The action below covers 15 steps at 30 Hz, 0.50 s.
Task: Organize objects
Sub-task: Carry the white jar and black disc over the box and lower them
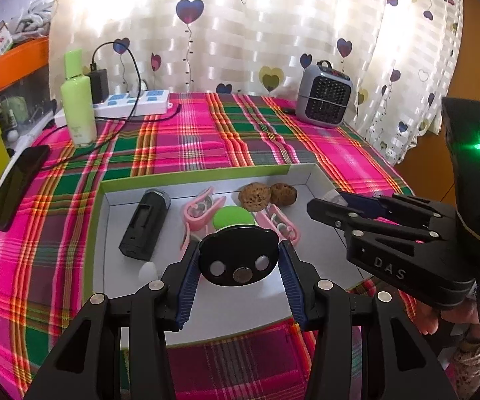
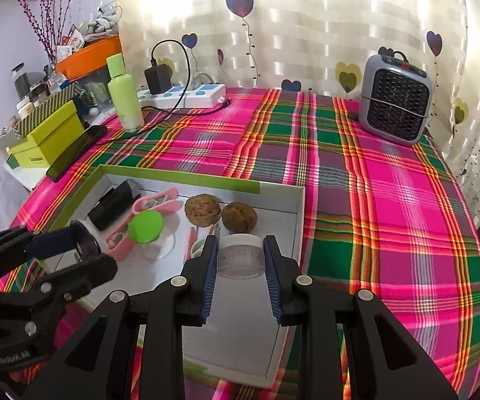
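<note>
**Both grippers loaded over the tray**

We hold two things above the shallow white tray point(image 2: 293, 200) with the green rim, which lies on the plaid tablecloth point(image 2: 390, 200). Our left gripper point(image 1: 240, 260) is clamped on a black piece point(image 1: 238, 255) with a rounded back plate carrying three silver discs; a green cap point(image 1: 233, 217) sits on its far side, pointing into the tray. In the right wrist view the same gripper point(image 2: 73, 243) comes in from the left, its blue pads pinching the piece by its edges.

Our right gripper point(image 2: 240, 260) grips a small clear round jar point(image 2: 240, 255) with a white top between its pads, over the near right part of the tray.

Inside the tray, on the left, lies a black box-shaped device point(image 1: 144, 222). Just right of it sit pink clips point(image 1: 199, 207), more pink pieces point(image 1: 281, 225) lie further right, and at the far side two brown walnuts point(image 2: 203, 213) rest next to each other, close together.

Well beyond the tray, at the far left of the table, stand a pale green bottle point(image 2: 124, 95) and a white power strip point(image 2: 189, 95) with a black charger plugged in. A grey fan heater point(image 2: 395, 100) stands at the far right. A dark phone point(image 1: 16, 186) lies at the left edge.
</note>
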Tool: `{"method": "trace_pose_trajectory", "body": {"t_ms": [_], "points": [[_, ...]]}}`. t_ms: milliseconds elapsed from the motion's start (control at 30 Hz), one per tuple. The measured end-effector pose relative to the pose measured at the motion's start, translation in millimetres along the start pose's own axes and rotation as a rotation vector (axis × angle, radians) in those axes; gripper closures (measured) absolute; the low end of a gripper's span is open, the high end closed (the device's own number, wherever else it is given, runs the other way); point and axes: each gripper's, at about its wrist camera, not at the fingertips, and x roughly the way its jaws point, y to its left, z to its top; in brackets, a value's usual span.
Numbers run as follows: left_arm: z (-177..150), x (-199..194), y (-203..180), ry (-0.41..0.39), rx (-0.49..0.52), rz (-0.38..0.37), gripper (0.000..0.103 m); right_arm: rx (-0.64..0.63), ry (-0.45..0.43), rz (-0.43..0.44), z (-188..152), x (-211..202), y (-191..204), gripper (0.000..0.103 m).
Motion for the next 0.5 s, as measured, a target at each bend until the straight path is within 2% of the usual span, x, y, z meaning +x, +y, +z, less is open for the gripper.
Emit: {"method": "trace_pose_trajectory", "body": {"t_ms": [500], "points": [[-1.5, 20.1, -1.2, 0.041, 0.001, 0.001, 0.058, -0.003, 0.038, 0.007, 3.2, 21.2, -4.9, 0.075]]}}
